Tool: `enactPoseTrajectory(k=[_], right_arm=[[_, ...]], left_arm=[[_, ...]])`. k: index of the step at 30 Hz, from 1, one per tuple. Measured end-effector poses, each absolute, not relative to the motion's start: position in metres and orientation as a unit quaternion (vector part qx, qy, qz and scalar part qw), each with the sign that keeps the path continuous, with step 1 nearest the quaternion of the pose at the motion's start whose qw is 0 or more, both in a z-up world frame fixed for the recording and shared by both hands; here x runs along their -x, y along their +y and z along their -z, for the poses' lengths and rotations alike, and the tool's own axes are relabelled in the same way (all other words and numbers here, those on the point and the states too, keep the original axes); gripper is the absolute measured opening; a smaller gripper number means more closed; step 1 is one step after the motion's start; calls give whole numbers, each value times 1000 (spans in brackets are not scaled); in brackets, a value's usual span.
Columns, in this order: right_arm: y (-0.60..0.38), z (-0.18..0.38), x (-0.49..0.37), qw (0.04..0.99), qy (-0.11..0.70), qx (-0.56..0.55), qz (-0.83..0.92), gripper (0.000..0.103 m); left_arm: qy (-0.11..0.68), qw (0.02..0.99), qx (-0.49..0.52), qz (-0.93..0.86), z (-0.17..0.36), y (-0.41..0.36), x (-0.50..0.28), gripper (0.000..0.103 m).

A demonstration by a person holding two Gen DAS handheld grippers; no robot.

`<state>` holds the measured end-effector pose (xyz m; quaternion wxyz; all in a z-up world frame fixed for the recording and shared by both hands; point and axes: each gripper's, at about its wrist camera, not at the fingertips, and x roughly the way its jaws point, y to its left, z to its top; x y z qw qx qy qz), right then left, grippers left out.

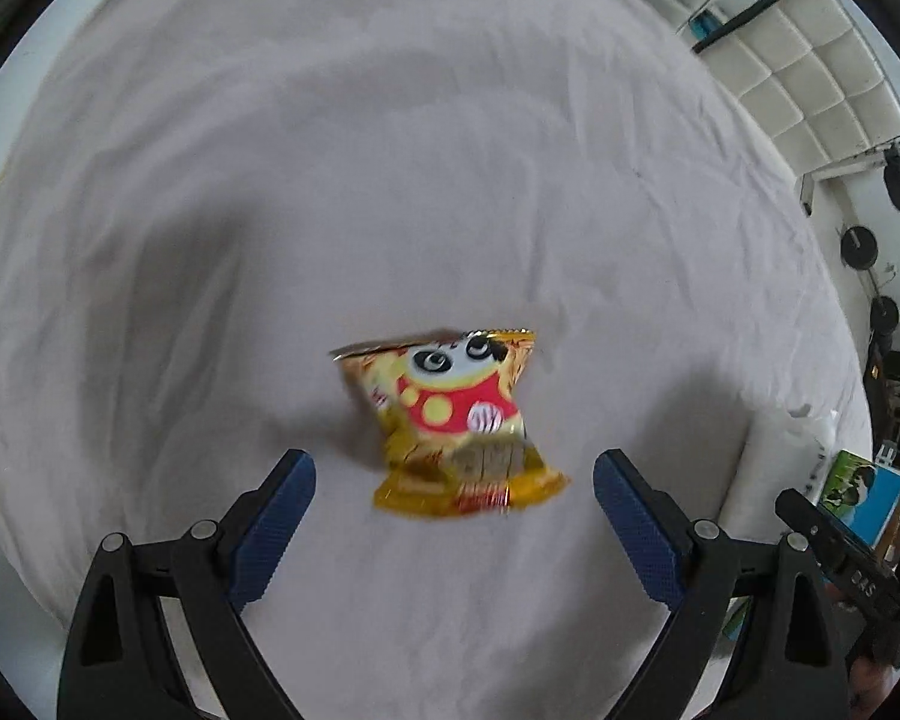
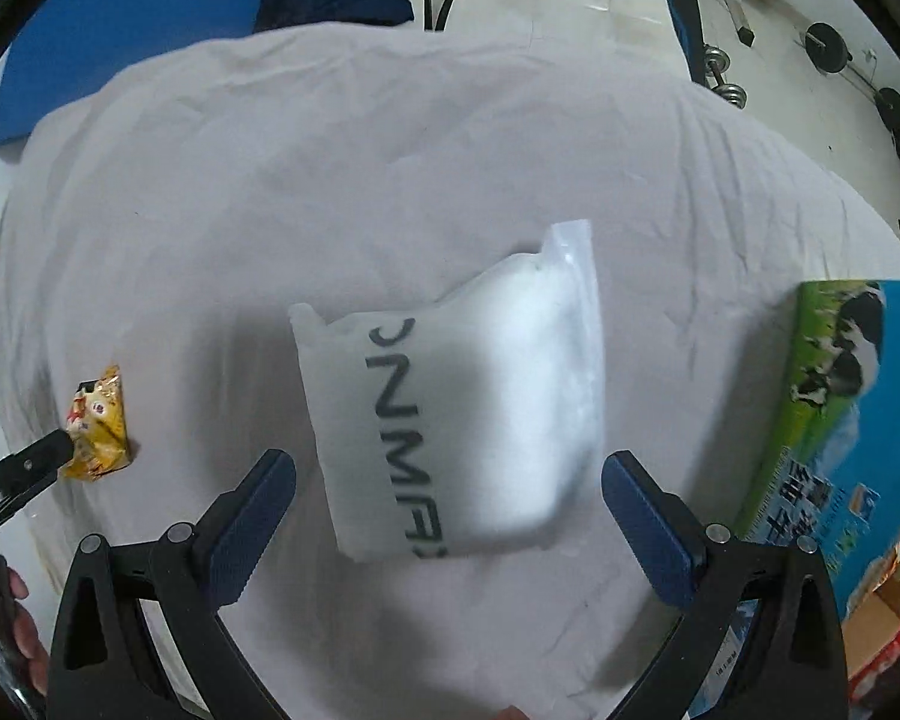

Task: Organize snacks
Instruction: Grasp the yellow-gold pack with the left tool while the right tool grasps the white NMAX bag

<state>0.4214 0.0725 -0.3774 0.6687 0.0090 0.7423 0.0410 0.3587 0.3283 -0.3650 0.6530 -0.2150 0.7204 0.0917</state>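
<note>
Left wrist view: left gripper [image 1: 453, 495] spread wide, both blue pads clear of everything. Yellow snack packet [image 1: 457, 425] lies flat on the white sheet [image 1: 390, 180], dead ahead at 12 o'clock from the fingers, its near crimped end reaching into the gap between the tips. Long axis runs roughly 12 to 6, along the fingers, tilted a touch toward 5 at the near end. Closing as it stands would pinch the packet across its short width. Print shows a panda-like cartoon face over a red patch with yellow dots; lettering on the lower band too blurred to read. Right gripper's black body shows at 4 o'clock, with the blue-green carton [image 1: 864, 495] behind it.

Right wrist view: right gripper [image 2: 449, 477] also spread wide, holding nothing. White pouch [image 2: 468, 414] sits at 12 o'clock, its near end between the tips, neither pad touching that I can tell. Long axis near 12 to 6, leaning toward 1. Dark lettering runs along it, seen inverted; reads something like "FAMNC", not certain. Carton [image 2: 852, 420] at 3 o'clock carries a cow picture and Chinese characters I cannot make out. Snack packet [image 2: 99, 426] far off at 9 o'clock, just beside the left gripper's tip, so the left is plainly nearer to it.
</note>
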Motion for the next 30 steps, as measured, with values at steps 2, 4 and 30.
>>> enactPoseTrajectory(k=[2,4,30], right_arm=[[79,385,-425,663,748,2,-39,103],[84,392,-428,660,750,13,-35,103],[101,421,-434,646,760,64,-18,87]], left_arm=[[732,644,204,-89,377,323,-364,95],[743,637,189,-86,388,317,-368,95],[720,674,154,-61,367,250,-325,50]])
